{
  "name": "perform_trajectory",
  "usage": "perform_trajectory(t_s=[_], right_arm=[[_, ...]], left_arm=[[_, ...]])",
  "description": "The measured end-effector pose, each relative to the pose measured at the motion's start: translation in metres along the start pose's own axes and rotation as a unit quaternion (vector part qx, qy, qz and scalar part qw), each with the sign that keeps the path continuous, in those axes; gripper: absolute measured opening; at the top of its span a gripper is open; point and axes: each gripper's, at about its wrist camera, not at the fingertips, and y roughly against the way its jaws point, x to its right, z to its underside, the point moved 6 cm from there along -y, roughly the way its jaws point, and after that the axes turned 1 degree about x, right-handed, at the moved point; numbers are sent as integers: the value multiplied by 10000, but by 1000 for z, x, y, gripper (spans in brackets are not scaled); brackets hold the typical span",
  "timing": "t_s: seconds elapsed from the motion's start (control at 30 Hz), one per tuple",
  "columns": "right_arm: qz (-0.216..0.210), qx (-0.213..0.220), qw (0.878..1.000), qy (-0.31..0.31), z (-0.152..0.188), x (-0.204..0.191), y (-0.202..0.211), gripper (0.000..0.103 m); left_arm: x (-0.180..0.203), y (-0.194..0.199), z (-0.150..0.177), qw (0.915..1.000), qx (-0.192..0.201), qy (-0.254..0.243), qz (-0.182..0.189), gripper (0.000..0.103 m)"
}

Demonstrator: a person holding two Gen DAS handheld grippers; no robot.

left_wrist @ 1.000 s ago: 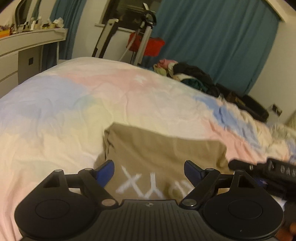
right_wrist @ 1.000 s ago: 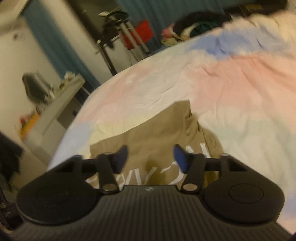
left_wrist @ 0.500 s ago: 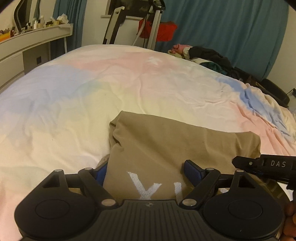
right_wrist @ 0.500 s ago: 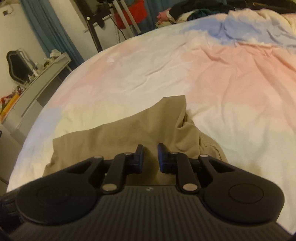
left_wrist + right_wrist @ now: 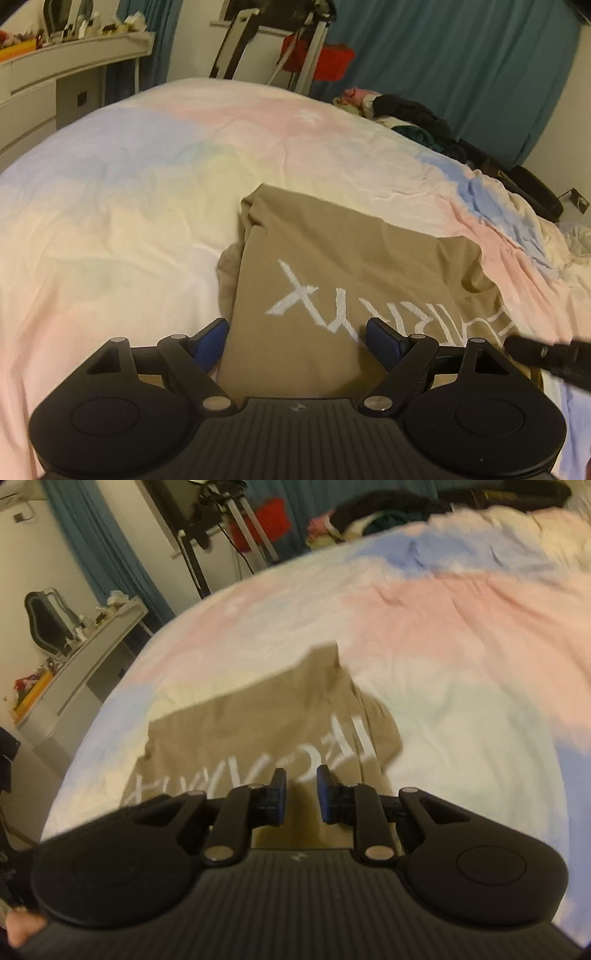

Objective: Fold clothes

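- Bedspread [image 5: 122,206], pastel and soft, is the biggest thing here; it carries the tan shirt [image 5: 332,266], which lies part-folded near its front edge, white lettering up. Any grab that goes too deep could pinch the cover along with the shirt and drag both.
- Tan shirt looks thin and loosely layered, with a lumpy tuck on one side. A pull from one corner only would likely skew or undo the fold.
- Left gripper [image 5: 297,341] has its fingers spread wide across the near hem, gripping nothing; closing there may catch just the top layer.
- Right gripper [image 5: 300,794] shows a narrow gap over the cloth; I cannot tell whether fabric is pinched.
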Motion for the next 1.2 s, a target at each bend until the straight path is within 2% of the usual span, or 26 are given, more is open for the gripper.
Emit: perform_trajectory(t_s=[0.2,0.3,0.43,0.5,0.63,0.8,0.83,0.87,0.9,0.93,0.97,1.0,1.07,1.13,1.2], right_arm=[[253,-96,9986,461,14,-5,-8,18],[283,-86,9984,482,15,-6,-4,18],[260,-83,9991,337,14,-4,0,19],[201,-85,9996,157,12,-1,2,20],[75,-86,9998,-155,10,5,6,20],[-109,-3,9977,-674,6,9,20,23],[-206,26,9965,-813,5,9,25,27],[-394,34,9944,-978,4,8,28,32],[-673,25,9900,-1237,5,7,32,51],[-951,16,9842,-1494,6,6,36,78],[-1221,-7,9768,-1757,7,6,39,89],[-1465,-77,9678,-2044,11,5,39,92],[-1920,-340,9474,-2537,20,1,35,92],[-2217,-714,9284,-2894,33,-5,21,92],[-2478,-1064,9068,-3240,45,-10,8,91]], left_arm=[[0,21,8,9999,-26,94,55,81],[-3,45,13,9980,-45,421,461,82],[-12,58,28,9916,-274,940,843,85],[-14,50,33,9859,-534,1236,997,85],[-22,19,43,9662,-1098,2006,1189,82],[-36,4,36,9473,-823,2796,1327,82],[-39,1,34,9427,-762,2952,1353,80],[-43,-1,34,9390,-705,3093,1333,70],[-47,-3,34,9361,-667,3208,1275,64],[-51,-3,35,9332,-640,3312,1240,57],[-54,-3,36,9306,-614,3391,1236,50],[-55,-2,37,9293,-586,3430,1237,47],[-56,2,37,9287,-477,3450,1275,36],[-57,7,36,9265,-328,3496,1350,28],[-58,11,33,9229,-212,3561,1449,25]])
